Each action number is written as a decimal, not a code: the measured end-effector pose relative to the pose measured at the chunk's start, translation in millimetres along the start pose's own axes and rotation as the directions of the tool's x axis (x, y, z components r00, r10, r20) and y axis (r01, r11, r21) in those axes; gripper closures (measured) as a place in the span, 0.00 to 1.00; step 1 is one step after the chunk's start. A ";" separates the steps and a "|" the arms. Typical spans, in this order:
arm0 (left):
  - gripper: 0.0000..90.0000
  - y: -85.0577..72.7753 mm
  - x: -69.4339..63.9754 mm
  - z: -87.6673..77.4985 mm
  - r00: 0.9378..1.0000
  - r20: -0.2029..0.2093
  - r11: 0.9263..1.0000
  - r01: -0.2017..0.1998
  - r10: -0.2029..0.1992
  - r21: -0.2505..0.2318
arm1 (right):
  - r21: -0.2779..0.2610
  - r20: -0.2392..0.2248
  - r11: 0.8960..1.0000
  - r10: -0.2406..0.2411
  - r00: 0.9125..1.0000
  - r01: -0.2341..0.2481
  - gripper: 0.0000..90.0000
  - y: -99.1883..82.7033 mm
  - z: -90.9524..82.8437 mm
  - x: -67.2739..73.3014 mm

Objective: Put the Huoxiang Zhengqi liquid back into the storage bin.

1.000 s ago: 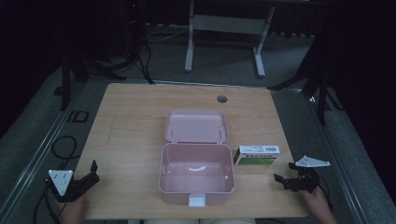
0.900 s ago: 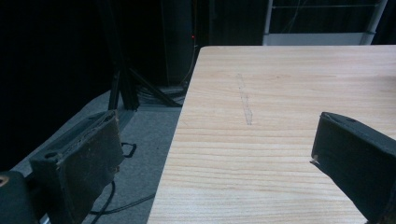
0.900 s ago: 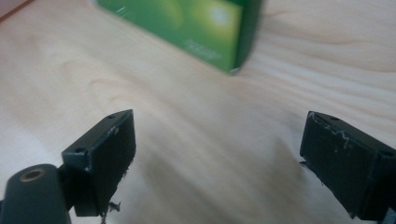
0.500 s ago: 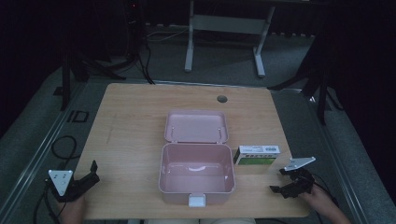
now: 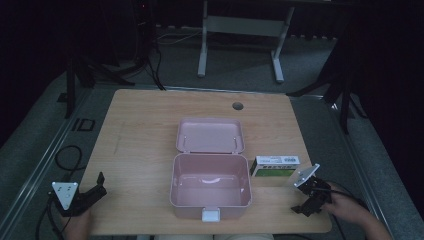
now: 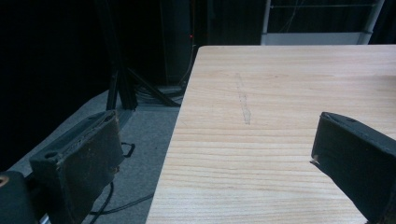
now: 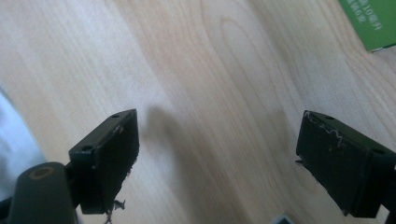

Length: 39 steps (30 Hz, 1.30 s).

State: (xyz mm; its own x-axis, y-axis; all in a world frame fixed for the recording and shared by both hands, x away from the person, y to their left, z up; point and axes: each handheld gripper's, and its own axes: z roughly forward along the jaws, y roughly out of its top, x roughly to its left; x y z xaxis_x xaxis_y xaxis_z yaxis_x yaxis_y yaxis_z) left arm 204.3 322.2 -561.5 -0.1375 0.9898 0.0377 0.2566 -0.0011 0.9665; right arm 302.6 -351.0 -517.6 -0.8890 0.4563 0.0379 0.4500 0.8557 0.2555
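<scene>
While both grippers hang at the near table corners, nothing has been packed yet. Pink box (image 5: 210,185) sits open at the middle near edge of the table (image 5: 145,130), lid (image 5: 210,135) folded back flat behind it, inside looks bare apart from a moulded ridge on the floor. Green and white carton (image 5: 275,166) lies on its side just beside the box's right wall, not touching any jaw.

Right gripper (image 5: 306,204): jaws spread wide, nothing between them, just bare wood in the right gripper view. Carton corner (image 7: 373,23) shows ahead of the jaws and off toward the right-hand jaw, well apart from both tips. Gripper is tipped down toward the tabletop. A white latch tab (image 5: 210,215) on the box front is toward the left gripper's side from here.

Left gripper (image 5: 95,189): jaws also spread wide, empty, pointing along the table's left edge; only wood and floor lie ahead of them in the left gripper view. Box is off beyond the right-hand jaw.

Judgement: task is at the start. Likely work is carton into box, then lid down. Left to do: close on carton, lift, place, release, shut the lid. None of that is done.
</scene>
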 end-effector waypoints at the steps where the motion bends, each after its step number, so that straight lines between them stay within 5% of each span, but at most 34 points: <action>1: 0.02 0.0 0.0 0.0 1.000 0.000 1.000 0.000 0.000 -0.001 | 0.017 0.000 1.000 -0.008 1.000 0.008 0.14 2.1 -1.6 0.5; 9: 0.02 0.0 -0.1 0.0 1.000 0.000 1.000 0.000 0.000 -0.002 | 0.142 -0.017 0.986 -0.084 0.996 0.085 0.14 20.6 -11.2 5.1; 16: 0.02 0.0 0.3 0.0 1.000 0.003 1.000 0.003 -0.003 -0.003 | 0.234 -0.074 0.962 -0.125 0.989 0.139 0.14 33.8 -14.8 10.3; 19: 0.02 0.0 0.3 0.1 1.000 0.003 1.000 0.003 -0.003 -0.003 | 0.253 -0.083 0.946 -0.190 0.978 0.205 0.14 38.2 -16.4 16.8; 26: 0.02 0.0 0.2 0.2 1.000 0.004 1.000 0.002 -0.002 -0.002 | 0.292 -0.149 0.912 -0.254 0.956 0.288 0.15 53.2 -13.5 30.9; 30: 0.02 0.0 0.3 0.2 1.000 0.004 1.000 0.002 -0.002 -0.002 | 0.322 -0.149 0.880 -0.316 0.937 0.348 0.15 64.2 -10.2 42.6; 36: 0.02 0.0 0.4 0.3 1.000 0.007 1.000 0.003 -0.003 -0.002 | 0.329 -0.159 0.858 -0.362 0.918 0.395 0.15 79.4 -12.6 52.5; 39: 0.02 0.1 0.4 0.4 1.000 0.009 1.000 0.001 -0.001 0.000 | 0.324 -0.148 0.841 -0.408 0.901 0.434 0.16 86.2 -17.9 55.6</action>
State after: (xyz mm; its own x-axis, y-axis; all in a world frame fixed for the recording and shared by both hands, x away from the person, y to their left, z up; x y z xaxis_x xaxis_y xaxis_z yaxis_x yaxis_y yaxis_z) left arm 204.7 322.7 -561.5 -0.1295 0.9910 0.0341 0.2569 0.0003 0.9664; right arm 290.5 -256.2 -476.2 -0.9970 0.0261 0.0732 0.0202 0.9965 -0.0812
